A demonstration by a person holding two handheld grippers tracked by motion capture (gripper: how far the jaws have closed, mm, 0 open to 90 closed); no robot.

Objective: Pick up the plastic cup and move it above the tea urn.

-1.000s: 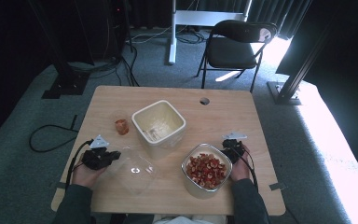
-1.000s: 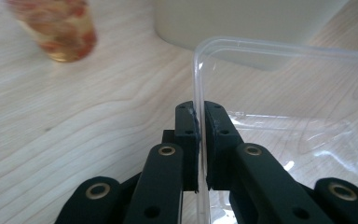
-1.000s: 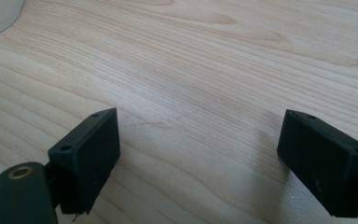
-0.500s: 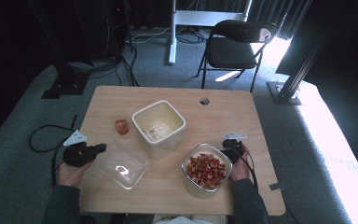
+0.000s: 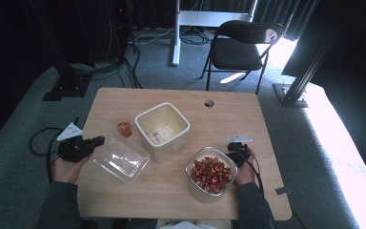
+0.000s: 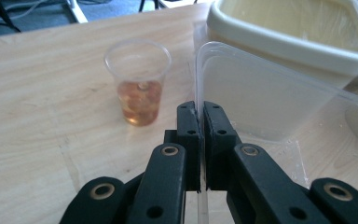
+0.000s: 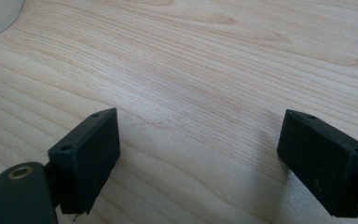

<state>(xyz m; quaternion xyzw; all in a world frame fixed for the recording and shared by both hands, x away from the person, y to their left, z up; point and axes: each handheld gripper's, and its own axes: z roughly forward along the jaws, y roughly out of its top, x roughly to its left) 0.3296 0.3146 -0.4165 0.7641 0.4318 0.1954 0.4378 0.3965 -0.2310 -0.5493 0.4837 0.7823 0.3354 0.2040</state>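
Clamped edge-on in my left claw (image 6: 200, 140), the clear, rounded-square plastic lid (image 6: 261, 98) looks thin, smudged; my right claw (image 7: 200, 163) gapes.

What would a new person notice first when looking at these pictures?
Probably the clear lid, pinched at its edge by the left tongs near the table's left side. Next comes the container of red pieces at the front right, beside the right tongs, whose jaws stand wide open over bare wood. Between them sits an empty cream tub, with a small plastic cup to its left.
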